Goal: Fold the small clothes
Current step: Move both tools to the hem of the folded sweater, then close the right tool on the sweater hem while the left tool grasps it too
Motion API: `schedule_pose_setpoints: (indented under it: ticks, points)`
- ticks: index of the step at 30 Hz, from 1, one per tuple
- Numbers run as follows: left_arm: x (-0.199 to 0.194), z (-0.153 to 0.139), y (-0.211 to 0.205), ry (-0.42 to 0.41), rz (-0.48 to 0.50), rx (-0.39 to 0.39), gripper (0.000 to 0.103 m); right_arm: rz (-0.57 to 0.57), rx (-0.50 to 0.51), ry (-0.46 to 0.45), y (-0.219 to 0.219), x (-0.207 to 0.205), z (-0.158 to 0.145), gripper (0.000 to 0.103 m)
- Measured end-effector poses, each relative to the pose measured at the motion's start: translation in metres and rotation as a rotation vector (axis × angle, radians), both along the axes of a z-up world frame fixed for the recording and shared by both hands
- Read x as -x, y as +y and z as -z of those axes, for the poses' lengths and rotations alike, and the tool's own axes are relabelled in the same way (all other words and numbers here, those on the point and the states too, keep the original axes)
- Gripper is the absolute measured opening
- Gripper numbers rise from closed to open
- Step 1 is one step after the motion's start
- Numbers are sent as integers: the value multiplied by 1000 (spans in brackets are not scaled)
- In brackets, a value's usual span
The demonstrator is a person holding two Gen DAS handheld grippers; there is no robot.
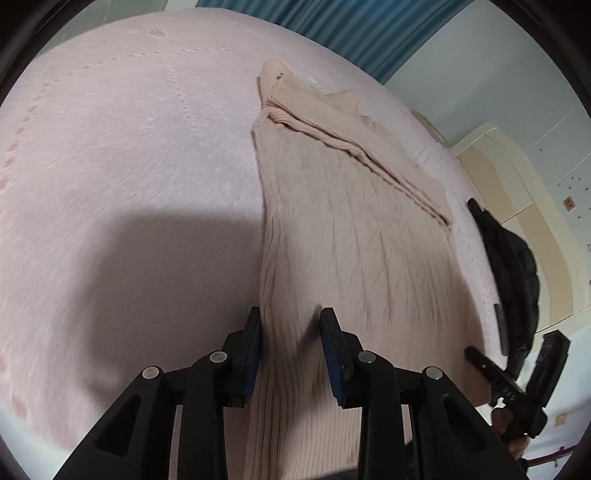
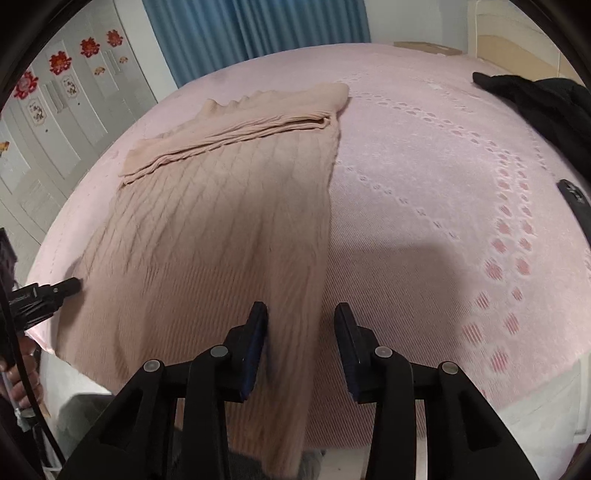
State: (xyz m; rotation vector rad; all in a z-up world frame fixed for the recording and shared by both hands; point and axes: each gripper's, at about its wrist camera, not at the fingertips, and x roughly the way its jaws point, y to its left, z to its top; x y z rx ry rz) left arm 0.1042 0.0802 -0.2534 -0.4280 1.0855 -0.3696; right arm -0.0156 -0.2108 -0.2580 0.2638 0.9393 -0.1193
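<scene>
A beige ribbed knit garment (image 1: 343, 229) lies lengthwise on the pink bedspread (image 1: 129, 155), its far end folded back over itself, its near end hanging over the bed's front edge. My left gripper (image 1: 291, 332) is open, its fingers either side of the garment's left edge near the hem. In the right wrist view the same garment (image 2: 221, 206) lies left of centre. My right gripper (image 2: 301, 328) is open, straddling the garment's right edge near the bed's front. Each gripper shows at the side of the other's view: the right gripper (image 1: 517, 369) and the left gripper (image 2: 44, 295).
A black garment (image 1: 513, 266) lies on the bed to the right, also in the right wrist view (image 2: 546, 99). Blue curtains (image 2: 251, 33) hang behind the bed. White cupboard doors (image 2: 55, 122) stand at the left, a cream headboard (image 1: 535, 184) at the right.
</scene>
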Motion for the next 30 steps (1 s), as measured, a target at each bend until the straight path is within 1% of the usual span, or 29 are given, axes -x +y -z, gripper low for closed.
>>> schedule_pose_setpoints:
  ticks: [2, 4, 8, 9, 10, 14, 16, 21, 25, 30]
  points:
    - [-13, 2, 1, 6, -3, 38, 29, -9, -31, -4, -4, -12, 1, 39]
    - [-23, 3, 1, 12, -9, 64, 29, -9, -38, -4, -6, -22, 1, 39]
    - [-33, 3, -2, 22, -21, 85, 30, 4, -74, -7, -13, -41, 3, 39]
    - [-32, 2, -3, 21, -18, 87, 30, 5, -84, -4, -14, -42, 3, 40]
    - [-29, 1, -3, 22, -6, 104, 29, -2, -103, 0, -15, -42, 2, 40]
    - [-5, 2, -3, 44, 30, 159, 29, -59, -169, 9, -16, -29, 1, 40]
    - [12, 3, -4, 46, 51, 160, 29, -77, -188, 9, -13, -14, 1, 40]
    - [56, 3, -6, 51, 100, 165, 29, -106, -179, 17, -1, 16, -1, 40]
    - [79, 5, -3, 54, 96, 175, 29, -101, -186, 16, 4, 33, 0, 40]
    - [83, 10, -1, 59, 70, 198, 29, -86, -207, 23, 3, 41, 2, 40]
